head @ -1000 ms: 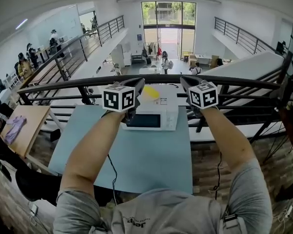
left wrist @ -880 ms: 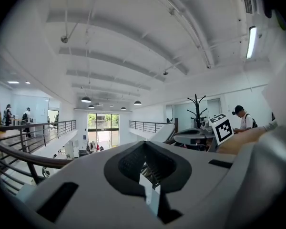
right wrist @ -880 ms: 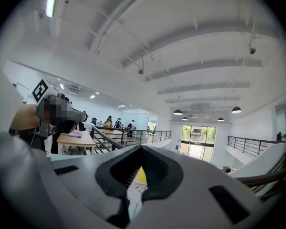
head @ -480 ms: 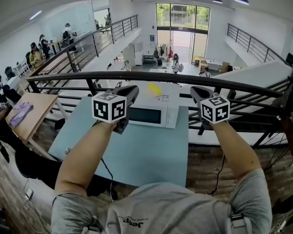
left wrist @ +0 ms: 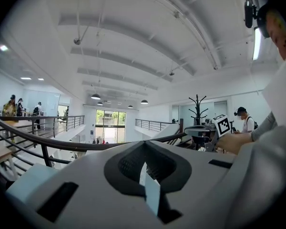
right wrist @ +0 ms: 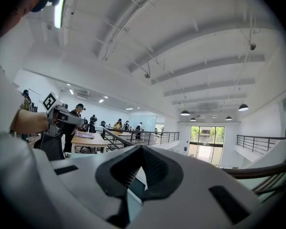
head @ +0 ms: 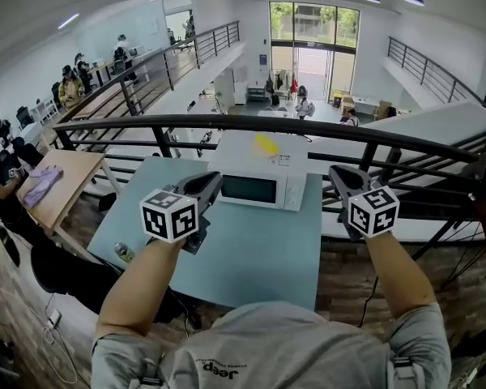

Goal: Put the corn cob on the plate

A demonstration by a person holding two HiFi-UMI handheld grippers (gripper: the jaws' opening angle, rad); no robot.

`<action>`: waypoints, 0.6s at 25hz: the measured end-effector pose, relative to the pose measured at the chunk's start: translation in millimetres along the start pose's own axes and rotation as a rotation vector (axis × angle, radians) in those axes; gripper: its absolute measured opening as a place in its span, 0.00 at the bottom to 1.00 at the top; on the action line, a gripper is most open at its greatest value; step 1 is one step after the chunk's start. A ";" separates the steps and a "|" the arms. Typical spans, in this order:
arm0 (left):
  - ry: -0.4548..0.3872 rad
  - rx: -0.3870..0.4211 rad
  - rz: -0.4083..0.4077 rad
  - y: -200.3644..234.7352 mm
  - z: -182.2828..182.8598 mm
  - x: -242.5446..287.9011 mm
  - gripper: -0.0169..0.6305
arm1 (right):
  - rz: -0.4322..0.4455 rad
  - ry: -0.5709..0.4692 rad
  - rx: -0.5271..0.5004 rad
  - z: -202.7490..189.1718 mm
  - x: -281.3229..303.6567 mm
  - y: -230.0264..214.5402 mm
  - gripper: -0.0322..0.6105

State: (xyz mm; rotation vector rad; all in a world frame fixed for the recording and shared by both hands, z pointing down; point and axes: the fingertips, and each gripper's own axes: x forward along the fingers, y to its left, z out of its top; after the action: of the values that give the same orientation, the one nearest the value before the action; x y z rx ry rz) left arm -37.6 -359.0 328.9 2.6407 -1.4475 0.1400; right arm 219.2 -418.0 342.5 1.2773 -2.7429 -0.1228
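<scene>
A yellow thing that looks like the corn cob (head: 266,144) lies on top of a white microwave (head: 259,187) at the far edge of the light blue table (head: 251,258). No plate shows in any view. My left gripper (head: 211,180) hovers over the table just left of the microwave's front, jaws together and holding nothing. The right gripper (head: 338,173) hangs past the table's right edge, level with the microwave, also shut and holding nothing. In the left gripper view the closed jaws (left wrist: 143,144) point level at the hall. The right gripper view shows its jaws (right wrist: 140,149) shut too.
A black railing (head: 227,123) runs behind the table, with an open drop to the lower floor beyond. A small bottle-like object (head: 123,252) lies near the table's left edge. A wooden table (head: 65,181) with a purple cloth (head: 40,186) stands at the left.
Both grippers have drawn back from the microwave toward me and sunk lower. The left one now sits over the table's left half; the right one has come off to the table's right side.
</scene>
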 end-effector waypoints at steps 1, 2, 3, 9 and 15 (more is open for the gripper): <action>0.003 0.000 -0.008 0.8 -7.3 -1.8 0.05 | 0.000 -0.003 -0.001 -2.8 -0.4 5.6 0.08; 0.007 -0.002 -0.017 1.9 -14.9 -3.3 0.05 | -0.002 -0.004 -0.003 -5.6 -0.8 11.6 0.08; 0.010 -0.006 -0.029 3.1 -22.6 -4.9 0.05 | -0.004 -0.004 -0.005 -8.5 -1.5 18.2 0.08; 0.022 -0.048 -0.109 16.7 -67.5 -25.7 0.05 | -0.025 0.024 -0.003 -24.6 -2.7 67.8 0.08; 0.039 -0.049 -0.149 41.7 -111.2 -35.7 0.05 | -0.053 0.070 0.045 -58.2 9.4 106.5 0.08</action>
State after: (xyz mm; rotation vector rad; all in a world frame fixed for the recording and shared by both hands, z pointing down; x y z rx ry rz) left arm -94.2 -334.3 436.4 2.6774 -1.2216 0.1381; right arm 140.6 -358.3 413.7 1.3394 -2.6693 -0.0202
